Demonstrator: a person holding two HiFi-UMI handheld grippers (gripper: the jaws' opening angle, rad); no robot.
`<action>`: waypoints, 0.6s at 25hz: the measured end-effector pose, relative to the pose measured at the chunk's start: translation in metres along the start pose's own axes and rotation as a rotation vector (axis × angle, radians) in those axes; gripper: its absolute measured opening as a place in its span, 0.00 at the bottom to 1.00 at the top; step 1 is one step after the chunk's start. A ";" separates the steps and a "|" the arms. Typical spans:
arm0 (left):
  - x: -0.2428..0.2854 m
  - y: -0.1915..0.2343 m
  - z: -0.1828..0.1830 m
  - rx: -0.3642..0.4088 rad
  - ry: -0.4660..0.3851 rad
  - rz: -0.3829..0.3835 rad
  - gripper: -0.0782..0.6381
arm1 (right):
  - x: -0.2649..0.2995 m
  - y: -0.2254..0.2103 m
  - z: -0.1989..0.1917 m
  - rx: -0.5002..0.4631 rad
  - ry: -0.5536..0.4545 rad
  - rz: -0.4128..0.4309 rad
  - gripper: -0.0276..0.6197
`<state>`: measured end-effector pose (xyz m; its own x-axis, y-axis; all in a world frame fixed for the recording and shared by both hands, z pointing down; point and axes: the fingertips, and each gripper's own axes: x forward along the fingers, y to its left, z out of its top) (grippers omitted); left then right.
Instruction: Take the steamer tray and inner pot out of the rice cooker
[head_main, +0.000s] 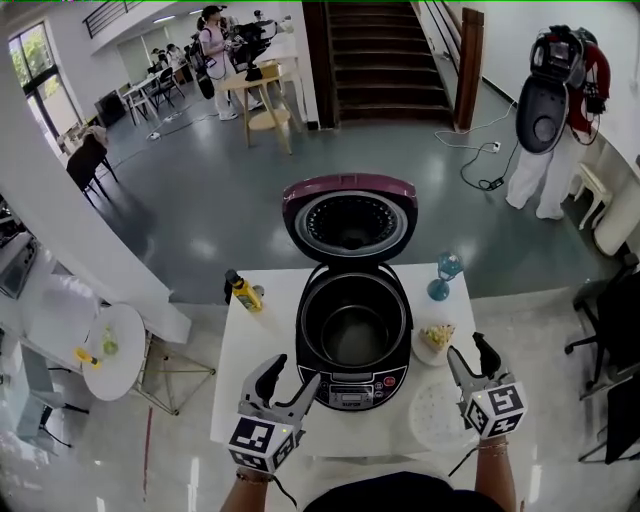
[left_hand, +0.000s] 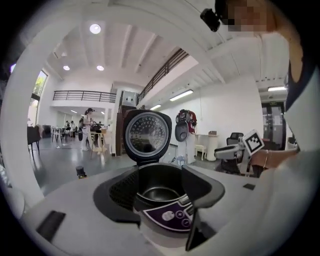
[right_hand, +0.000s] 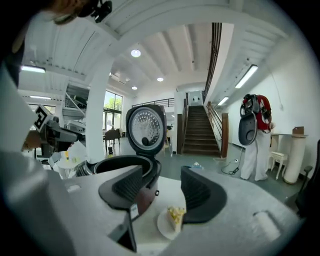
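The rice cooker (head_main: 352, 385) stands on the white table (head_main: 250, 350) with its maroon lid (head_main: 350, 215) swung up and back. The dark inner pot (head_main: 352, 335) sits inside it, empty. A white round perforated steamer tray (head_main: 432, 412) lies on the table right of the cooker. My left gripper (head_main: 293, 372) hovers open at the cooker's front left, with nothing between its fingers. In the left gripper view the left gripper (left_hand: 161, 200) frames the pot (left_hand: 159, 187). My right gripper (head_main: 466, 350) is open and empty above the tray; the right gripper (right_hand: 162, 192) looks past the cooker's right side (right_hand: 142, 197).
A small plate with food (head_main: 436, 340) sits right of the cooker, a blue stemmed glass (head_main: 445, 272) behind it. A yellow bottle (head_main: 243, 292) stands at the table's back left. A round side table (head_main: 115, 350) is on the left. A person (head_main: 560, 110) stands far right.
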<state>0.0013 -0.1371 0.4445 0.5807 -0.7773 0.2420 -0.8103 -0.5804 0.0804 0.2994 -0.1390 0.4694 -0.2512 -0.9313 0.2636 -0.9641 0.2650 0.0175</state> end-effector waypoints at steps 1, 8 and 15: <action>0.008 0.010 -0.002 0.018 0.034 -0.003 0.50 | 0.009 0.010 0.008 -0.005 -0.003 0.000 0.42; 0.081 0.057 -0.023 0.042 0.259 -0.103 0.71 | 0.088 0.075 0.011 -0.038 0.183 0.006 0.56; 0.138 0.070 -0.059 0.101 0.471 -0.193 0.75 | 0.149 0.081 -0.033 -0.156 0.500 -0.015 0.66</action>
<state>0.0197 -0.2706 0.5407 0.6020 -0.4733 0.6431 -0.6665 -0.7414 0.0783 0.1872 -0.2478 0.5418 -0.1292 -0.7124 0.6898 -0.9332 0.3226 0.1585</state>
